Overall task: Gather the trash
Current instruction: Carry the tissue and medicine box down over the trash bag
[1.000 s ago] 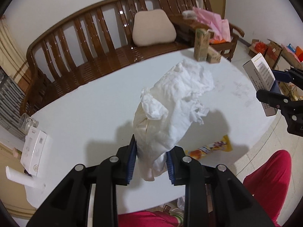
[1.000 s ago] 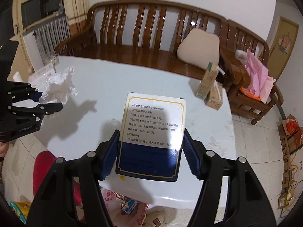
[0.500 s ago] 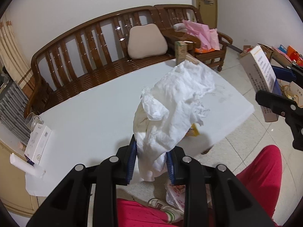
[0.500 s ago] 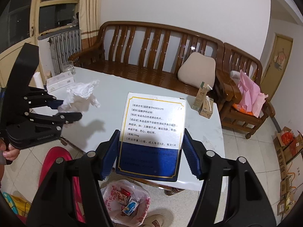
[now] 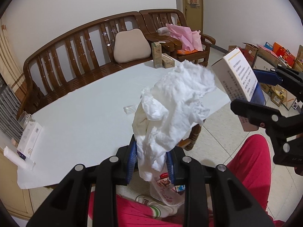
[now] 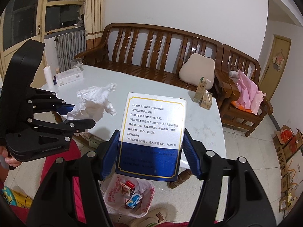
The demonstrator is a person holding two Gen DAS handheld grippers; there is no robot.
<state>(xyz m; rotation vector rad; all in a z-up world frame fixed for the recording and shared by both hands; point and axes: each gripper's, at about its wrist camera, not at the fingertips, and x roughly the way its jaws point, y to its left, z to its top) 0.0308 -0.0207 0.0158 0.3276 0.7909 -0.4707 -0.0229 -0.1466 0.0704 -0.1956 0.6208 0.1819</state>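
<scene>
My left hand-held gripper [image 5: 150, 161]: clamped on a crumpled white tissue wad [image 5: 176, 109], held above the near edge of the tabletop [image 5: 85, 117]. My right hand-held gripper [image 6: 149, 155]: pads pressed on both sides of a blue-and-white medicine box [image 6: 151, 136], upright, printed face toward me. On the floor below both: plastic trash bag [image 6: 130, 194], mouth open, small cartons inside. Far right corner of the tabletop: two drink cartons [image 6: 203, 94]. Far left: white box [image 6: 69, 77], glass jar [image 6: 76, 63].

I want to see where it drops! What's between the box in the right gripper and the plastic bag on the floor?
Nothing: the right wrist view shows the medicine box hanging directly above the open trash bag.
</scene>
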